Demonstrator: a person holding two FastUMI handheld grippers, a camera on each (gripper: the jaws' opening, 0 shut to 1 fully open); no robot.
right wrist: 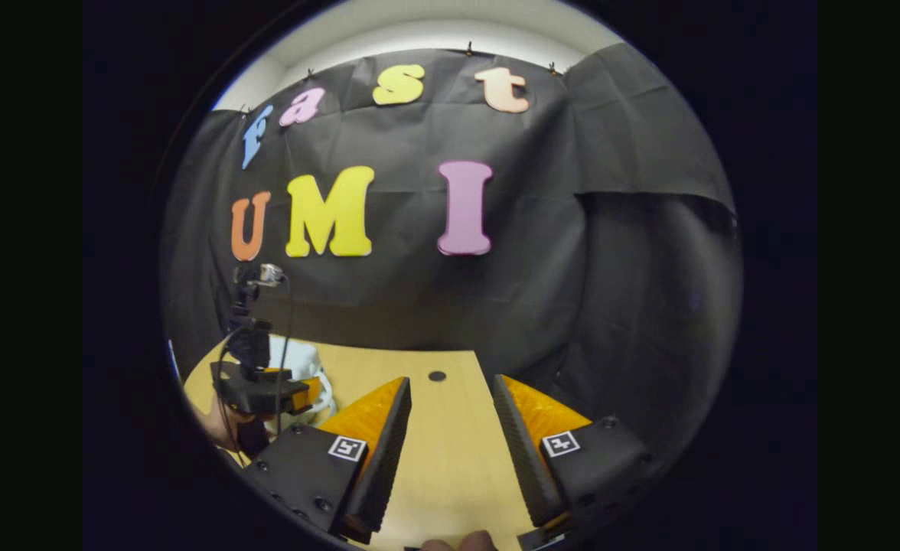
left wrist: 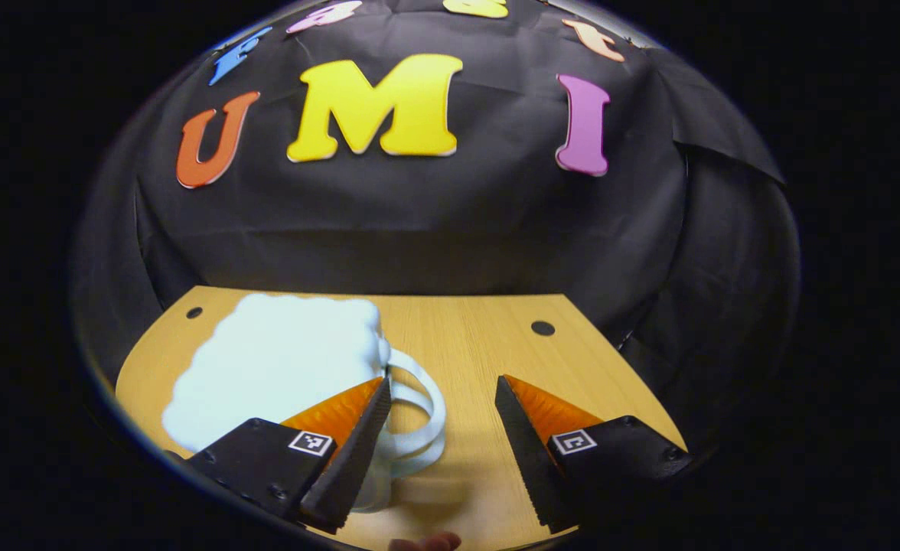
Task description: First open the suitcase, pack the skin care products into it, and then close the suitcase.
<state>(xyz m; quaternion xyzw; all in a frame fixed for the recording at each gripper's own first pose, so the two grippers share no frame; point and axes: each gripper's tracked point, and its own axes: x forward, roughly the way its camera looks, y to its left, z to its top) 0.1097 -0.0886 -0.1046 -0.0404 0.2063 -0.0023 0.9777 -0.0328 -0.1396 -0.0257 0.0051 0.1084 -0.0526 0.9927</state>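
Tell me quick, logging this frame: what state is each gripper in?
Left gripper: open, holding nothing, by the white suitcase.
Right gripper: open, holding nothing, over the table.

left tool (left wrist: 438, 398) gaping; right tool (right wrist: 450, 398) gaping

Table (left wrist: 465, 337) wood-grain, smooth matt; white suitcase (left wrist: 282, 367) glossy plastic; wall cloth (left wrist: 419, 222) matt, creased.

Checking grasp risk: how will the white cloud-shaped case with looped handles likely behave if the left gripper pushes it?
The white case looks smooth, so probably slippery on the wooden table. It lies flat, so probably slides rather than tips. Its looped handles look thin, possibly flexing.
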